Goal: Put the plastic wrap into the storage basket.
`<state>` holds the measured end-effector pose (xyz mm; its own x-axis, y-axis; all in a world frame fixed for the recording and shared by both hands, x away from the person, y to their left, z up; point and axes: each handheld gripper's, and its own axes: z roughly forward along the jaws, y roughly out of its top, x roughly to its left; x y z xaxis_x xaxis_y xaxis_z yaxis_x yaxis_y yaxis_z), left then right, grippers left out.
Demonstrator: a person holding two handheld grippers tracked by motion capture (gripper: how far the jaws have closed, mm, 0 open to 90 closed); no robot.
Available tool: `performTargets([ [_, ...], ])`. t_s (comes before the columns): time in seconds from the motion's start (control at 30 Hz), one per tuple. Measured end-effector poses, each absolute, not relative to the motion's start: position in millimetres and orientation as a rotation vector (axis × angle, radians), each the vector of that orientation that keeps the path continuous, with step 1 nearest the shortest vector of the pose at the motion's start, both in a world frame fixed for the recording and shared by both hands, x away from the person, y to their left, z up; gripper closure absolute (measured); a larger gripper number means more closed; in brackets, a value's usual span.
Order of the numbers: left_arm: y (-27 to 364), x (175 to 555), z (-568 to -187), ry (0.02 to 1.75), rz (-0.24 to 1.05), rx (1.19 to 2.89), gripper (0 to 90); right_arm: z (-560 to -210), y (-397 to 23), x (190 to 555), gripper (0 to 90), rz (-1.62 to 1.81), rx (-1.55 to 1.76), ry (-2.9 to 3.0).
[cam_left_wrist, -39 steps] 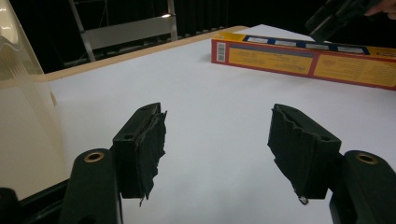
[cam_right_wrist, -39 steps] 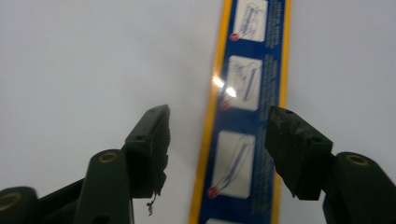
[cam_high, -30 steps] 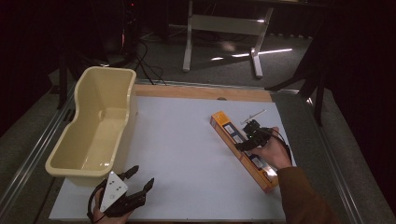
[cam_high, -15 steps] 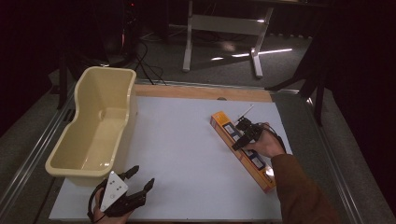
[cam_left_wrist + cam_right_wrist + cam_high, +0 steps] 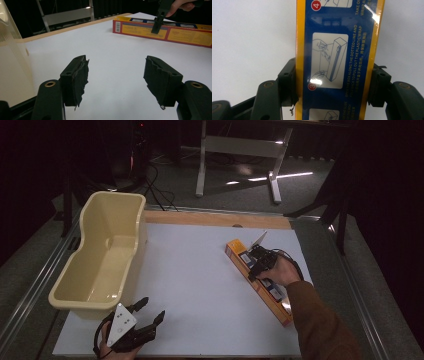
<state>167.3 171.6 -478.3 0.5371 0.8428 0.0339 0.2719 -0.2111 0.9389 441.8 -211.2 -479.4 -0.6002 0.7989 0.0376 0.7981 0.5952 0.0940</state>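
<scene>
A long orange and blue plastic-wrap box (image 5: 239, 255) lies flat and slantwise on the right of the white table. My right gripper (image 5: 260, 262) comes down on the box near its far end. In the right gripper view the box (image 5: 337, 50) runs between the two jaws, and my right gripper (image 5: 334, 80) presses both of its long sides. My left gripper (image 5: 152, 307) rests open near the front left edge with nothing in it. In the left gripper view my left gripper (image 5: 116, 72) faces bare table, with the box (image 5: 185, 33) farther off.
A cream plastic tub (image 5: 82, 302) stands along the left side of the table, close beside the left gripper; its wall (image 5: 10, 50) shows in the left gripper view. A wooden strip (image 5: 215, 219) edges the far side. Dark floor and a white stand lie beyond.
My right gripper has slid a little along the box toward its far end. The box has not moved. The left gripper has stayed put.
</scene>
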Motion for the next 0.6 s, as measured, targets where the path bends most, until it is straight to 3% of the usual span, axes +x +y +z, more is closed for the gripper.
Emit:
performTargets([
  [0.6, 171, 167, -479, 0.934, 0.702, 1.749, 35.4, -445, -201, 426, 39.0, 0.529, 1.55, 2.795],
])
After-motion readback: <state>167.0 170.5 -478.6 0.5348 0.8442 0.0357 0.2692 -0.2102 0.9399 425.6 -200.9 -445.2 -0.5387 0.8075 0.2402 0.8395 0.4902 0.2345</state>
